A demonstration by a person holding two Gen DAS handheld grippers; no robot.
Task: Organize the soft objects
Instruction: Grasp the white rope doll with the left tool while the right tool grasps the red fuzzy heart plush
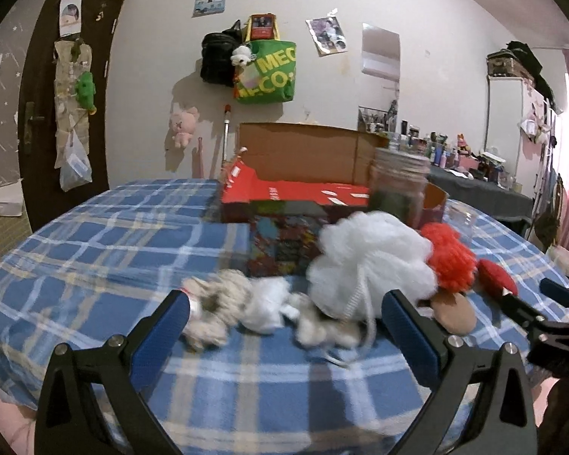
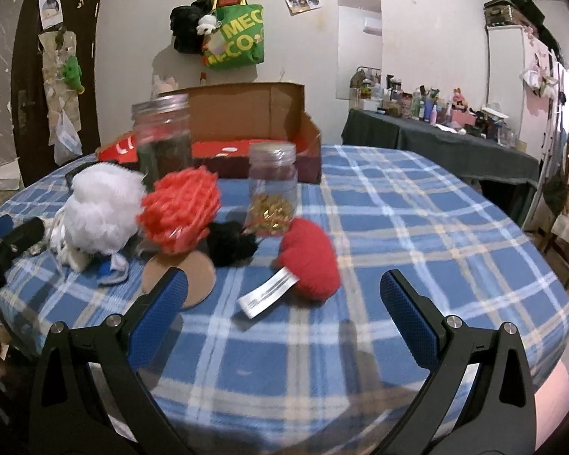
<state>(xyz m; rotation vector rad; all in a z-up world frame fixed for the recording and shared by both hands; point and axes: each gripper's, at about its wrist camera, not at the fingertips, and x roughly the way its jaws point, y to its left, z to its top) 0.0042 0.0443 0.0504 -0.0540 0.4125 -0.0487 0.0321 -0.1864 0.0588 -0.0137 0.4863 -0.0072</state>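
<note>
Soft things lie in a cluster on the blue plaid cloth (image 1: 95, 250). A white mesh puff (image 1: 368, 261) (image 2: 102, 212), a red yarn pom-pom (image 1: 451, 261) (image 2: 180, 208), a red plush heart (image 2: 311, 258) (image 1: 499, 278) with a white tag, a black pom-pom (image 2: 229, 244) and grey-white fabric pieces (image 1: 223, 307). My left gripper (image 1: 286, 316) is open, empty, just short of the fabric pieces and puff. My right gripper (image 2: 284, 295) is open, empty, just in front of the heart. It also shows in the left wrist view (image 1: 531, 303).
An open red cardboard box (image 1: 303, 174) (image 2: 254, 129) stands behind the cluster. Two glass jars (image 2: 163, 136) (image 2: 272, 189) stand beside it. A brown disc (image 2: 193, 275) lies under the pom-pom. A patterned box (image 1: 284, 242) sits by the puff. A cluttered dark table (image 2: 455, 140) stands at the right.
</note>
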